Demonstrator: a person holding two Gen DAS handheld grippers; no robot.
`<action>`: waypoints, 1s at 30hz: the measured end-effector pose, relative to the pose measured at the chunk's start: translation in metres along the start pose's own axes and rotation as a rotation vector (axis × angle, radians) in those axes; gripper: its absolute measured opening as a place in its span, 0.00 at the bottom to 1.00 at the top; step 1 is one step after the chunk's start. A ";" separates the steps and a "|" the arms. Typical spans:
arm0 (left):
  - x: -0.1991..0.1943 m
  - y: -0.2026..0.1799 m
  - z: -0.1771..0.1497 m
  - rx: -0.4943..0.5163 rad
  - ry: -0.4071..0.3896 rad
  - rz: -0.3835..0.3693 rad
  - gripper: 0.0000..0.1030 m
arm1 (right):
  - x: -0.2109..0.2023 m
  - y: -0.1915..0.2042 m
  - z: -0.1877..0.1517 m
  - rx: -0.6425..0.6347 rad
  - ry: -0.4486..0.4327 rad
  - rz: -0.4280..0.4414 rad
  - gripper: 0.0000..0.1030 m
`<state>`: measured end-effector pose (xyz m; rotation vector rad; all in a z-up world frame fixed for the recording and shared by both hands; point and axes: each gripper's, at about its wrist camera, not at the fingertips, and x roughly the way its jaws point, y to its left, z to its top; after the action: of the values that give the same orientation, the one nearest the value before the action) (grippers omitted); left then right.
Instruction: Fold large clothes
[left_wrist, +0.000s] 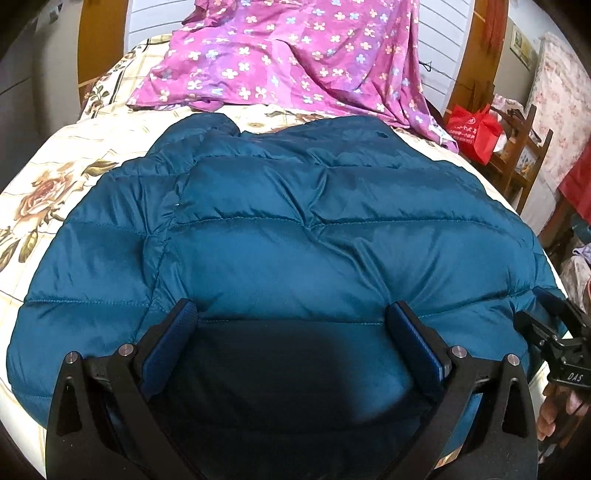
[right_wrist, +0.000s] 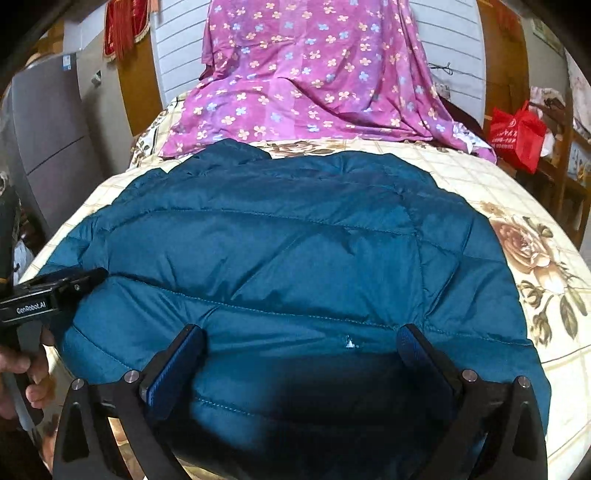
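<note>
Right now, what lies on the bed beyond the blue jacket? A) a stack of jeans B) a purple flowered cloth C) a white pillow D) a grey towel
B: a purple flowered cloth drapes down onto the bed just past the far edge of the blue jacket.

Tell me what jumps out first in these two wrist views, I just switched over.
The teal quilted puffer jacket fills the middle of both views, spread on the floral bedspread. Behind it, at the far end of the bed, lies a purple flowered cloth, and a red bag sits off to the right. Both the left gripper and the right gripper are open, over the jacket's near edge.
</note>
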<state>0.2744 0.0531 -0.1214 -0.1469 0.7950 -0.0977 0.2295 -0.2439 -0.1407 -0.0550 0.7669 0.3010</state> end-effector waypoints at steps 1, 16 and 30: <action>0.000 0.000 0.000 -0.003 -0.002 0.000 1.00 | 0.000 0.002 0.000 -0.003 -0.001 -0.014 1.00; 0.001 -0.002 -0.001 -0.020 0.006 0.010 1.00 | 0.005 0.006 0.001 -0.027 0.028 -0.065 1.00; -0.039 0.041 0.027 -0.127 -0.041 -0.012 1.00 | -0.042 -0.011 0.035 0.018 -0.107 -0.103 1.00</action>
<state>0.2681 0.1015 -0.0821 -0.2730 0.7601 -0.0557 0.2281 -0.2597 -0.0875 -0.0604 0.6587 0.1977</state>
